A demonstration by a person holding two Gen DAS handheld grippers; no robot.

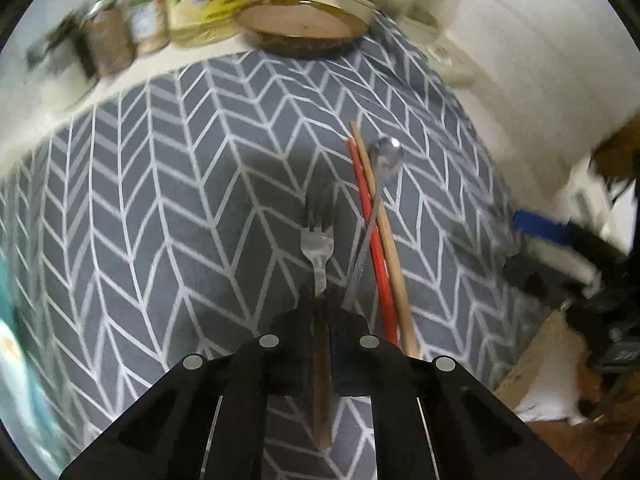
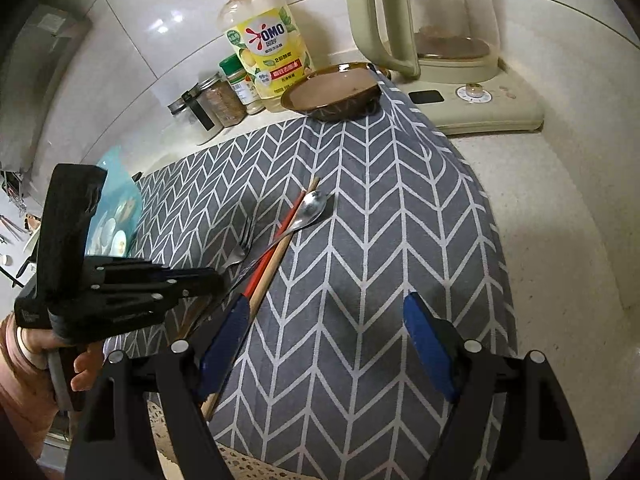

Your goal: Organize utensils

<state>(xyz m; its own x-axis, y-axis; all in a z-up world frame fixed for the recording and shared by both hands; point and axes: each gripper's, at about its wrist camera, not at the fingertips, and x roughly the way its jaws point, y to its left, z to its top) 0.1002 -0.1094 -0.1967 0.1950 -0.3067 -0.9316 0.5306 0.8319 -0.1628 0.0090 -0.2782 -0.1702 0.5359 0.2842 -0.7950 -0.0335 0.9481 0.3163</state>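
Note:
My left gripper [image 1: 322, 320] is shut on the wooden handle of a metal fork [image 1: 319, 240] and holds it over the grey chevron cloth [image 1: 180, 200]. Beside it on the right lie a red chopstick [image 1: 370, 232], a tan chopstick [image 1: 386, 236] and a metal spoon [image 1: 386, 156], lying across each other. In the right wrist view the left gripper [image 2: 208, 284] holds the fork [image 2: 240, 248] next to the spoon [image 2: 314, 206] and the chopsticks [image 2: 276, 256]. My right gripper [image 2: 326, 344] is open and empty above the cloth, its left blue finger [image 2: 226, 340] close to the chopsticks' near ends.
A brown bowl [image 2: 334, 90] sits at the cloth's far edge. Behind it stand a dish soap bottle [image 2: 264, 52], spice jars [image 2: 236, 88] and a cream kettle [image 2: 432, 36]. A blue plate [image 2: 114, 216] lies left of the cloth. The beige counter [image 2: 560, 240] runs along the right.

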